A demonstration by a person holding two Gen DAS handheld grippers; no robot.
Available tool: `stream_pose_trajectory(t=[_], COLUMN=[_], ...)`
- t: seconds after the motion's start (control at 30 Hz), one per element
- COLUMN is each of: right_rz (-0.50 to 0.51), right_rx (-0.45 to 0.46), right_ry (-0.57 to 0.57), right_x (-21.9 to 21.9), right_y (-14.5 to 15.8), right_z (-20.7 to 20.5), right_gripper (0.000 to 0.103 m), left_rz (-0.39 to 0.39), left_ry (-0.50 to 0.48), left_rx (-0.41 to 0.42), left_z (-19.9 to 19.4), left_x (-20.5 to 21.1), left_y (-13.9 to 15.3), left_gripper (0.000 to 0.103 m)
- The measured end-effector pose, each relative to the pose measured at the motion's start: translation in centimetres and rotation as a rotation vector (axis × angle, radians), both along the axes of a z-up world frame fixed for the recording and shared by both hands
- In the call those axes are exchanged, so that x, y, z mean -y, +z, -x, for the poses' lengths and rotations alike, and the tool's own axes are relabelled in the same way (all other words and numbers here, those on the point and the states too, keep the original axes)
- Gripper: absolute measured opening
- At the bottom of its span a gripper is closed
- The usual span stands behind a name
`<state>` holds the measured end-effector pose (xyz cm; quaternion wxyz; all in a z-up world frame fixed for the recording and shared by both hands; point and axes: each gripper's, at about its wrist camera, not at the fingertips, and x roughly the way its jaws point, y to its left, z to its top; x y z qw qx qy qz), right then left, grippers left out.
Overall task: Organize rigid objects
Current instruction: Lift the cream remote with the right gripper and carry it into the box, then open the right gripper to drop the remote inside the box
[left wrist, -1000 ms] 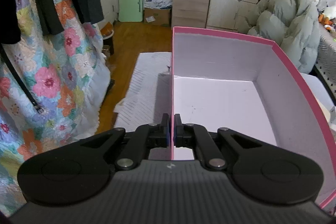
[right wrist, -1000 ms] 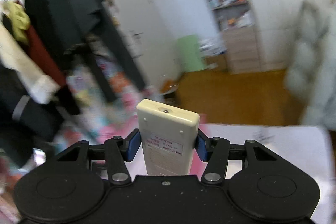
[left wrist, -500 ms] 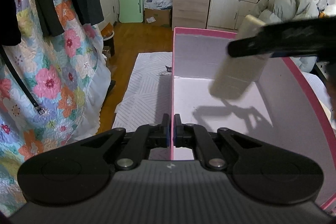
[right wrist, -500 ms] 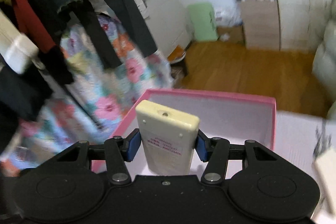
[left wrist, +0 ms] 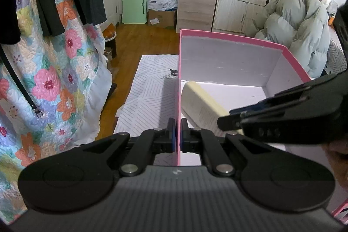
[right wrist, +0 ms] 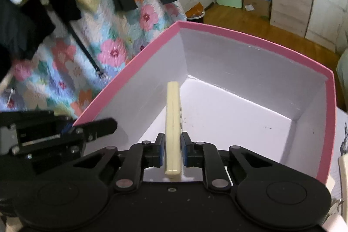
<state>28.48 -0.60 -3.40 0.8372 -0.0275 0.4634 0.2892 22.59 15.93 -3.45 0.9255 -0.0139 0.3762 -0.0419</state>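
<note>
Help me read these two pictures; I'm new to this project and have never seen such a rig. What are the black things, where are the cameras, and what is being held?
No robot here: a person holds a black two-finger tool in each hand, with a fisheye camera looking forward along its jaws. The left view shows the left gripper, its jaws shut on the side wall of the pink cardboard box with white inside, steadying it. The right view shows the right gripper, jaws clamped on a cream plastic remote control, held edge-on inside the box, over its floor. The remote also appears in the left view. A flowered quilt hangs at left.
</note>
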Motion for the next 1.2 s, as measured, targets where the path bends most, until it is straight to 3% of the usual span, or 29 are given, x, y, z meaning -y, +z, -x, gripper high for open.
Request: stream_pose_trajectory(t=[0.23,0.4,0.47,0.5,0.6,0.7,0.97,1.07,1.2], right_rz=[0.182,0.239,0.133,0.027,-0.172,-0.285,-0.399,-0.377,-0.278], right_rx=[0.160,0.169,0.066,-0.028,-0.194,-0.250,-0.088,-0.043,-0.056], right_ry=[-0.037,0.058,0.070,0.046,-0.039,-0.096,-0.230,-0.348,-0.479], right_x=[-1.7,-2.8,-2.2,-1.1,2.2,4.9,12.3,16.8,21.7], right_y=[0.5,0.9,1.3,1.3,1.0,1.2,5.7,6.0,4.2], right_z=[1.1,1.9,1.3,0.5,-1.1,-1.2,3.7,4.5,4.1], right_gripper=[0.019,0.019,0.023,0.021,0.025,0.025,0.027,0.029,0.031], left_rz=[-0.002,0.014,0.046,0.053,0.055,0.039,0.030,0.003,-0.038], left_ry=[0.001,0.005,0.011,0.014,0.009,0.007,0.003,-0.004,-0.015], left_rx=[0.000,0.000,-0.003,-0.003,-0.001,0.002,0.016,0.020,0.023], left_z=[-0.1,-0.1,-0.2,-0.2,-0.1,0.1,0.2,0.3,0.1], left_x=[0.3,0.2,-0.3,-0.5,-0.4,-0.2,-0.4,0.0,0.5], left_y=[0.0,-0.1,-0.1,-0.1,-0.1,-0.1,-0.1,0.0,0.1], left_gripper=[0.003,0.004,0.004,0.005,0.005,0.005,0.005,0.004,0.004])
